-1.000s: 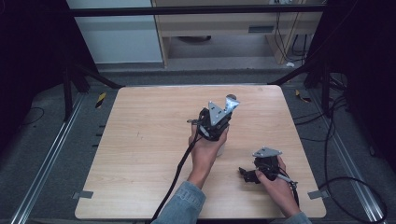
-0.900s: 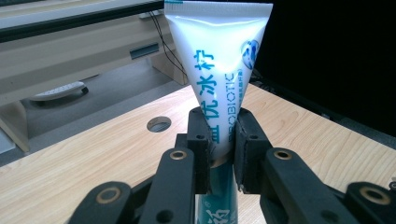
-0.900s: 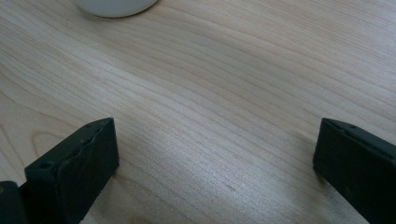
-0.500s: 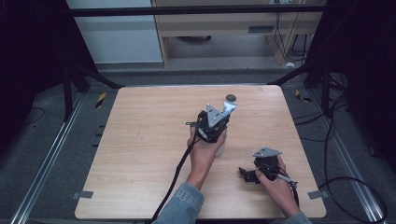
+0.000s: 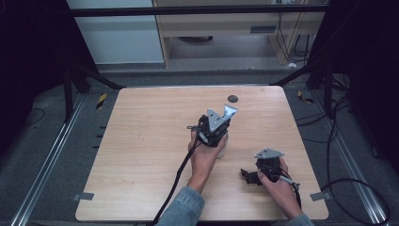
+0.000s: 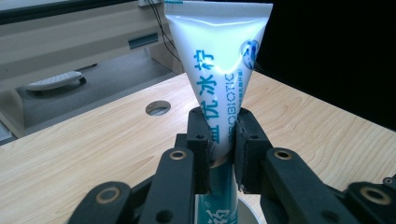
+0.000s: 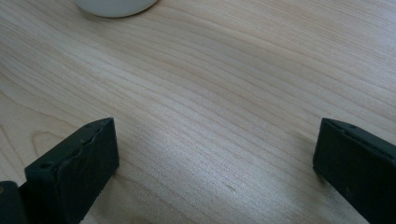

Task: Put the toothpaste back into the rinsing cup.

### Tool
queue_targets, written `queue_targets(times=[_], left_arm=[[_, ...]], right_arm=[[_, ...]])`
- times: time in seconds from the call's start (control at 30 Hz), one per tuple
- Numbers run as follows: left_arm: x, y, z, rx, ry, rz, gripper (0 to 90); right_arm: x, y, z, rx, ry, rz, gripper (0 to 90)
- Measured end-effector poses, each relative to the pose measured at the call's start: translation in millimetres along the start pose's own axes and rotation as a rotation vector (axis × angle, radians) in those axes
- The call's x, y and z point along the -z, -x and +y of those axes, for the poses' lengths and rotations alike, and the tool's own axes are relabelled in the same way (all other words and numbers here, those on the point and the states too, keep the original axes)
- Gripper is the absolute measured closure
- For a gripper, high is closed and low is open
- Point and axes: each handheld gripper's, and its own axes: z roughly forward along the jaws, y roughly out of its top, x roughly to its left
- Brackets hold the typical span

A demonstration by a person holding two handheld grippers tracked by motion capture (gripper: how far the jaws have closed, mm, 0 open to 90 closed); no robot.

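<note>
A white toothpaste tube [image 6: 219,60] with blue lettering stands upright, crimped end up. My left gripper [image 6: 223,140] is shut on its lower half. Below the jaws the tube runs down toward the rim of a white cup [image 6: 248,215]; I cannot tell whether its cap end is inside. In the high view the left gripper [image 5: 214,129] is at the table's middle, with the tube's tip [image 5: 230,111] above it and the cup [image 5: 222,149] just under it. My right gripper [image 5: 248,174] rests near the front right. It [image 7: 215,158] is open over bare wood, with nothing between its jaws.
The light wooden table [image 5: 141,141] has a small round hole [image 5: 232,98] near its far edge, also seen beyond the tube [image 6: 158,108]. The cup's base [image 7: 116,5] is at the top of the right gripper view. Black cables trail off the table's front edge.
The left gripper and tube have shifted slightly toward the person, uncovering the table's hole behind the tube's tip. The right gripper has stayed put.
</note>
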Motion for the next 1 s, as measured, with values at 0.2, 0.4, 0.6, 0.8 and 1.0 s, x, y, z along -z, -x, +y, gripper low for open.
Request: queue_targets(times=[0.2, 0.4, 0.6, 0.8, 1.0], left_arm=[[-0.1, 0.5, -1.0, -0.007, -0.001, 0.003, 78.2], [-1.1, 2.3, -4.8, -0.017, -0.008, 0.001, 78.2], [-2.2, 1.1, -8.7, -0.015, -0.013, 0.002, 78.2], [-1.9, 0.2, -10.9, -0.005, -0.009, 0.005, 78.2], [-1.9, -0.3, -12.4, 0.0, -0.003, 0.01, 78.2]], right_arm=[[0.0, 0.0, 0.0, 0.0, 0.0, 0.0, 0.5], [0.0, 0.0, 0.0, 0.0, 0.0, 0.0, 0.5], [0.0, -0.1, 0.0, -0.001, 0.0, 0.0, 0.5], [0.0, -0.1, 0.0, -0.001, 0.0, 0.001, 0.5], [0.0, -0.1, 0.0, -0.001, 0.0, 0.0, 0.5]])
